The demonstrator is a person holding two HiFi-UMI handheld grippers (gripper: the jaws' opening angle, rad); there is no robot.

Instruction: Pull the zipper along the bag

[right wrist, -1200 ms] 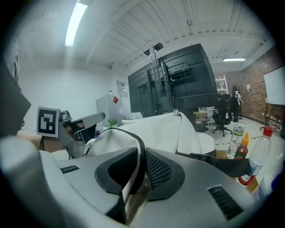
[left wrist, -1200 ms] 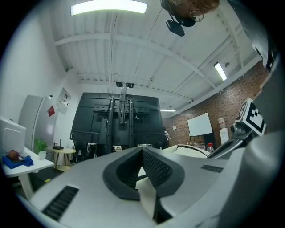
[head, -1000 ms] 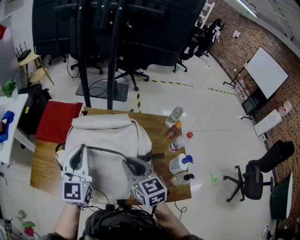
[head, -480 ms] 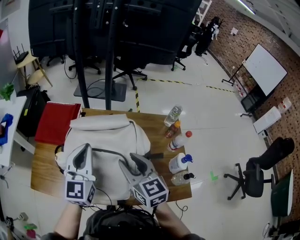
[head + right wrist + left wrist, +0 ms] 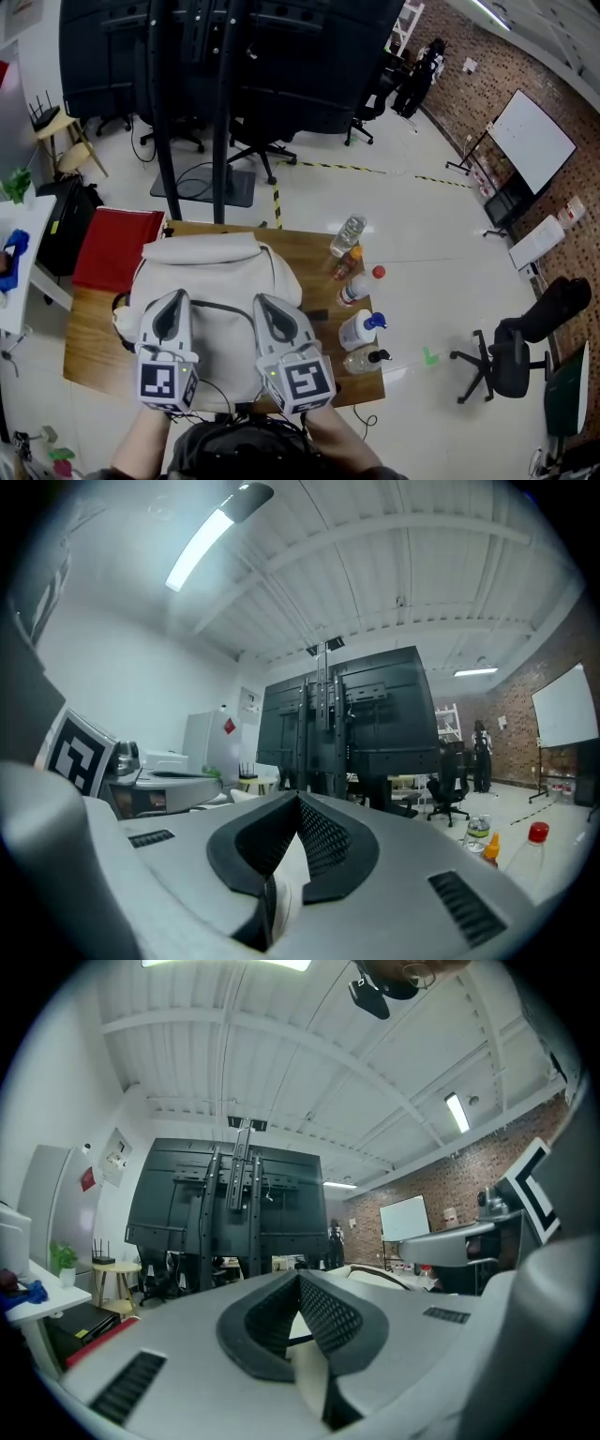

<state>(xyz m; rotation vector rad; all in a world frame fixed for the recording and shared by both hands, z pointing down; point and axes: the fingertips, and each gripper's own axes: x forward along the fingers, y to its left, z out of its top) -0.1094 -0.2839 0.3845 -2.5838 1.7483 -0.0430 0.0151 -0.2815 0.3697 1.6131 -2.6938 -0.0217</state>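
A cream-white bag [image 5: 211, 267] lies on the wooden table [image 5: 89, 328], with a dark zipper line [image 5: 221, 305] curving across its near half. Both grippers hover over that near half, pointing away from me. My left gripper [image 5: 172, 300] is shut at the zipper's left end; in the left gripper view [image 5: 300, 1277] its pads meet and only pale bag fabric shows below them. My right gripper [image 5: 266, 302] sits at the zipper's right end; its jaws are closing, tips nearly together in the right gripper view [image 5: 300, 799], with nothing clearly caught between them.
Several bottles stand along the table's right side: a clear one [image 5: 348, 233], an orange one [image 5: 349, 261], a red-capped one [image 5: 360, 285], a blue-capped one [image 5: 359, 328]. A red block [image 5: 117, 246] lies off the left edge. A black frame on posts [image 5: 220, 103] stands beyond.
The right gripper's jaws spread wide half a second ago and have now come together. It has also swung from a leftward slant to point straight ahead. The left gripper has barely moved.
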